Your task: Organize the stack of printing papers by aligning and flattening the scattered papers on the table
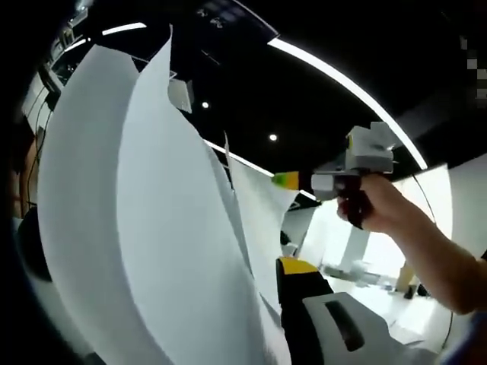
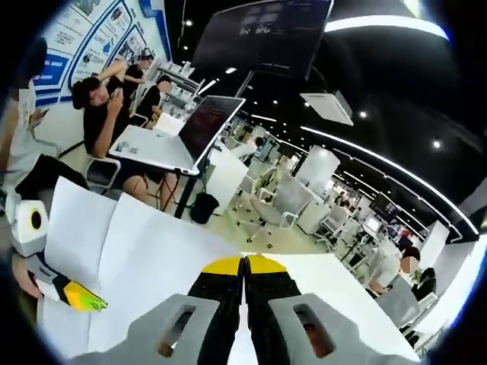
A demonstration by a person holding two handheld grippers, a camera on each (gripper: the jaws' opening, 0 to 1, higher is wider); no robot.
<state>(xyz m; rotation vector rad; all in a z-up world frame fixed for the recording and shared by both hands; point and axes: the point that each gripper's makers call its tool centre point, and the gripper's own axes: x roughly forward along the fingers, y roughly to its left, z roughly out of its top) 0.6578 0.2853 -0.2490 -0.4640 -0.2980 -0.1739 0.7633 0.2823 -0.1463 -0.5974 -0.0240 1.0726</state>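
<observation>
In the left gripper view, the papers (image 1: 152, 228) stand lifted in the air, curling up past the ceiling lights (image 1: 342, 84); the left tool (image 1: 304, 304) grips their lower edge, its jaws closed on the sheets. Across from it a hand (image 1: 373, 201) holds the right tool (image 1: 304, 182), pinching the far corner of the sheets. In the right gripper view, the right tool's jaws press together on the white sheets, with an office of desks (image 2: 152, 148) and seated people (image 2: 103, 106) behind.

White printing papers (image 1: 152, 228) held upright, curving, sheets fanned apart unevenly.
</observation>
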